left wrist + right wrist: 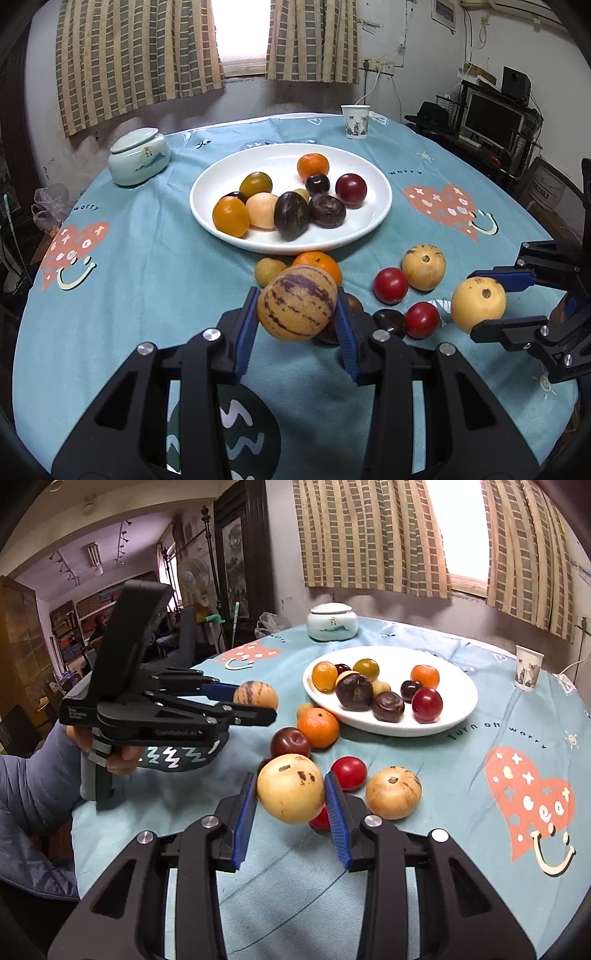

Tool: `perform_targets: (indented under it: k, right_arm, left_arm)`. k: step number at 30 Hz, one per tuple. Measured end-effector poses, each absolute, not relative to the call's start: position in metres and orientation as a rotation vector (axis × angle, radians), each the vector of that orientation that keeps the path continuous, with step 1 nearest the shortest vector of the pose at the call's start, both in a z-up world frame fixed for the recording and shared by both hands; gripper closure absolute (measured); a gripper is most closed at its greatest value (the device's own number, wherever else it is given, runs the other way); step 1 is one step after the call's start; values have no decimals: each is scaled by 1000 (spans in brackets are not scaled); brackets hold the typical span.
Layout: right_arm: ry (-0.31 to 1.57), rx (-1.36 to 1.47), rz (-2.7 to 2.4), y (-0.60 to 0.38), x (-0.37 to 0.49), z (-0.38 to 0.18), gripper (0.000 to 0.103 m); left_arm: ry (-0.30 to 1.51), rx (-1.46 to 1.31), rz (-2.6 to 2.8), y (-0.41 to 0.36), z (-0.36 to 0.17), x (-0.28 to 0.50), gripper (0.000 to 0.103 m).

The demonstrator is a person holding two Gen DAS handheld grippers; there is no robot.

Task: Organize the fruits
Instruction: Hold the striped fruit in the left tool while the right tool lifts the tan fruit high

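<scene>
I've got the table [110, 295] under its teal cloth filling both views, and at twelve o'clock from my left claw sits the white plate [369, 221], loaded with two oranges, a yellow-green fruit, a pale peach one, a red plum and several dark purple fruits. Off at ten o'clock there's the pale lidded jar [138, 157], and at one o'clock the paper cup [355, 121], both well apart from the plate. Now the claws: my left claw [297, 314] is clamped on the purple-striped melon [297, 302], blue pads pressed to both its sides, lifted clear of the cloth. My right claw [290, 801] is gripping a plain yellow melon [290, 788] the same way. Loose on the table, just short of the plate's near rim, lie an orange [321, 264] and a small yellow fruit [269, 271] beside it; at two o'clock rests another striped yellow melon [423, 267], with two red fruits [390, 285] and a dark plum [388, 320] near it.
</scene>
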State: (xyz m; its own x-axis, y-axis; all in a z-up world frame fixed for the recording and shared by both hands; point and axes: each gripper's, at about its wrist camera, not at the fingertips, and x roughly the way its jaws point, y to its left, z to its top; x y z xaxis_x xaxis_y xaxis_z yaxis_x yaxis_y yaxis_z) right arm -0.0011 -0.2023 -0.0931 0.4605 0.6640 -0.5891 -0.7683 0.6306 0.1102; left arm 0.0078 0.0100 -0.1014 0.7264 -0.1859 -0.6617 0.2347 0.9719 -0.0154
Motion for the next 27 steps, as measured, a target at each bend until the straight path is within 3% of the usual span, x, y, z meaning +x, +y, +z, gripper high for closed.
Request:
perform_targets:
  k: [27]
  right_arm:
    - [653,-151,825,-202,-3,-81,65]
  left_arm:
    - [675,77,-170,24,-83,-16,63]
